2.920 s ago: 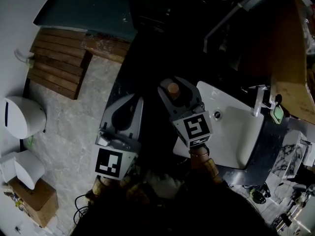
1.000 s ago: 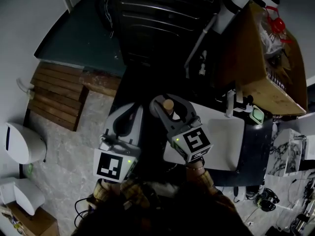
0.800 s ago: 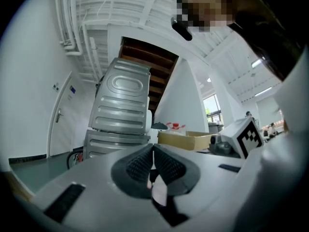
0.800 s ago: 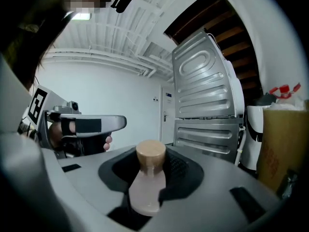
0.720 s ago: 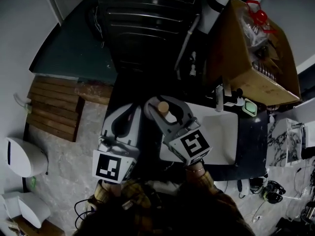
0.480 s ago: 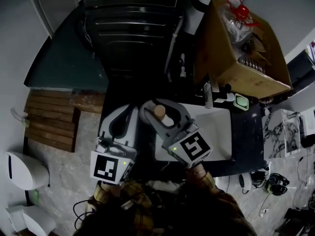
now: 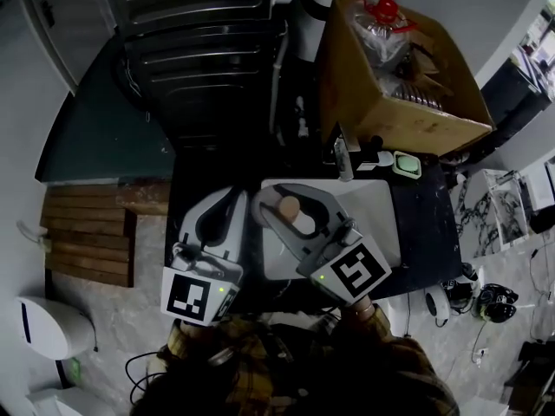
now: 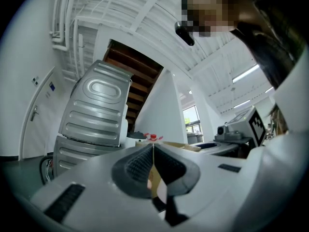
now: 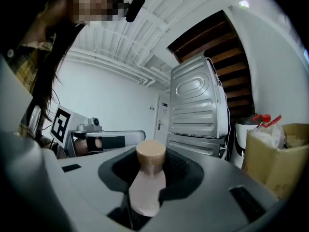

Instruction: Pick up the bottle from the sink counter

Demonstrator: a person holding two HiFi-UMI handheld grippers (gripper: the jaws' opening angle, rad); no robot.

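**Right gripper** (image 9: 151,159): jaws part-open and clamped on the neck of the pale bottle (image 9: 146,190). Its tan cap sits towards the jaw tips, and gripping just behind the cap probably stops it slipping. In the head view the bottle is over the near edge of the white sink (image 7: 381,224), apparently clear of the dark surface (image 7: 427,232).

**Left gripper** (image 8: 152,151): jaws pressed together and empty, idle alongside.

**Cardboard box** (image 7: 408,115): beyond the sink.

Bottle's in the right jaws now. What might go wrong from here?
1. The right gripper pinches the bottle just under its cap, on a tapered neck, so it might slip or swing.
2. The shut, empty left gripper sits close beside it and may bump it.
3. A dropped bottle would probably hit the sink below.
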